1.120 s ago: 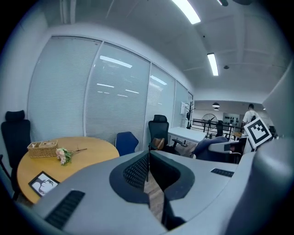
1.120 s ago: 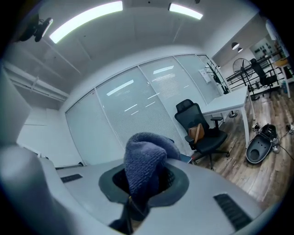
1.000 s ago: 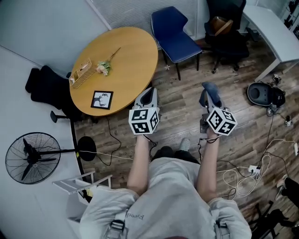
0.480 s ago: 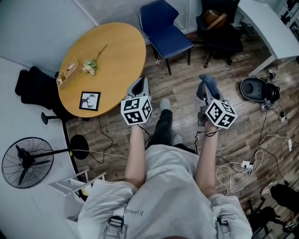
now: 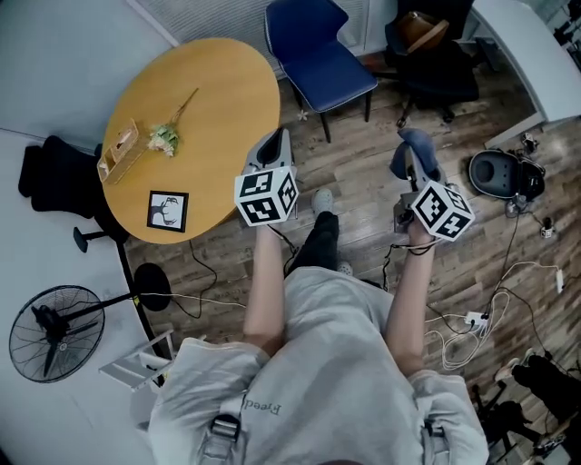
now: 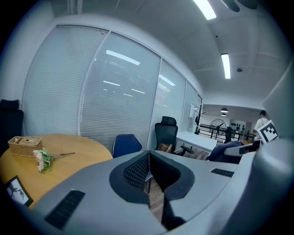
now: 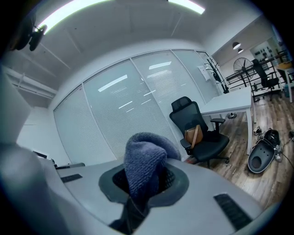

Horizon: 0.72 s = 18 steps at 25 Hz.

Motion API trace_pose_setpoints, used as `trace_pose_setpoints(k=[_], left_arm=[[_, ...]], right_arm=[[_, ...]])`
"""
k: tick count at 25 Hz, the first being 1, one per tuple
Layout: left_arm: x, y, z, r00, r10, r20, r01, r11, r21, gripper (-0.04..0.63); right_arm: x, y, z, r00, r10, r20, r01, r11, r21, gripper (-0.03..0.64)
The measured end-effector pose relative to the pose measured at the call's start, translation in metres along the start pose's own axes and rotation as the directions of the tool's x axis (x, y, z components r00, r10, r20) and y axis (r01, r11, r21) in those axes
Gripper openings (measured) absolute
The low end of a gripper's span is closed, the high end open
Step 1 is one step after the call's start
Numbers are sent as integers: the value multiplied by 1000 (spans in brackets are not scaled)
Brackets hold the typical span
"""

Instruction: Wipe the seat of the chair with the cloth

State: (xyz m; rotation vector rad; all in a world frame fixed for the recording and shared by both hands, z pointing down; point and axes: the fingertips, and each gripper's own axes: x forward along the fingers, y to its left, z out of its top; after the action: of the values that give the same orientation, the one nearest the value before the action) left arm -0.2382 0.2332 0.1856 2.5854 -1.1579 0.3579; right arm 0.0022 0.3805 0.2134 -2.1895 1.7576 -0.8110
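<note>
One round wooden desk [image 5: 209, 82] seen at left, not involved. Blue chair [image 5: 304, 25] stood just beyond desk edge, seat [image 5: 334, 78] bare, well apart from both tongs; seat judged not yet reached. Left tongs [image 5: 272, 150] held closed on nothing, probably reserved for steadying chair. Right tongs [image 5: 413, 163] clamped on blue-grey cloth [image 7: 143, 165], bunched end left protruding past tips so fabric, not jaws, would meet seat. Cloth thus located in right tongs, above floor.
</note>
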Motion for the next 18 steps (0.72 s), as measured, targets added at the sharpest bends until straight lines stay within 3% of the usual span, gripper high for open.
trace_pose_setpoints(k=[12, 16, 18], left_arm=[[148, 59, 29, 997, -12, -77, 10, 999, -31, 28], [190, 84, 44, 995, 57, -88, -48, 993, 106, 28], [211, 90, 48, 994, 55, -97, -43, 991, 124, 28]], right_arm=[[147, -10, 32, 999, -36, -34, 37, 999, 22, 49], [200, -1, 39, 999, -11, -40, 12, 1000, 26, 49], [226, 0, 38, 998, -10, -66, 12, 1000, 27, 49]])
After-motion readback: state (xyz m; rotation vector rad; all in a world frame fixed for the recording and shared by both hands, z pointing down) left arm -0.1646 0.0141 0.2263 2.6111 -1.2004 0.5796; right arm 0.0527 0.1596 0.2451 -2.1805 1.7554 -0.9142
